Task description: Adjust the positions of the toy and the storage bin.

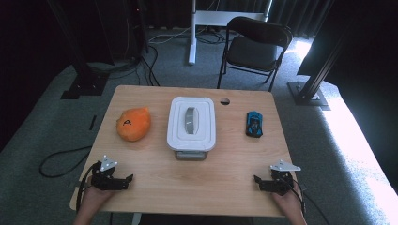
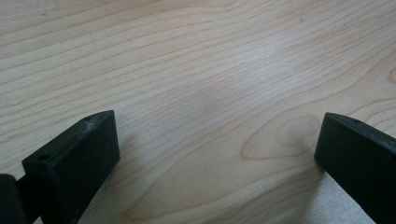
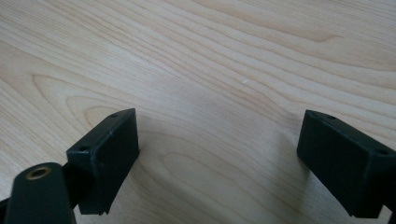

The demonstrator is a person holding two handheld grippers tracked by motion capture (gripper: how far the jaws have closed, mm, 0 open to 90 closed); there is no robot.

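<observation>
Left gripper (image 1: pixel 127 178) rests at the near left corner of the tabletop (image 1: pixel 155 178), jaws spread wide with bare wood between them; the left gripper view (image 2: pixel 217 154) confirms the wide gap and nothing held. Right gripper (image 1: pixel 257 180) rests at the near right corner, jaws likewise wide apart and holding nothing, as its own view (image 3: pixel 217 149) shows. Both point inward, toward each other, well apart. Each is held by a hand: left hand (image 1: pixel 92 199) and right hand (image 1: pixel 287 202) are cut off by the bottom edge of the high view. A grey three-cornered plate sits on top of each gripper.

White box (image 1: pixel 191 124) stands at the middle of the tabletop, lid on, a grey handle (image 1: pixel 189 120) set in the lid. Contents hidden by the lid; cannot tell what is inside. A grey latch or tab shows at its near edge, detail too small to make out.

Orange plush toy (image 1: pixel 133 123) lies left of the box, apart from it, with a dark mark on top that is too small to read. Blue toy car (image 1: pixel 254 124) sits right of the box, also apart. A small dark round hole (image 1: pixel 225 101) lies in the wood near the far edge.

Beyond the tabletop a black folding chair (image 1: pixel 256 47) stands on grey carpet; the surroundings are dark and hard to resolve.
</observation>
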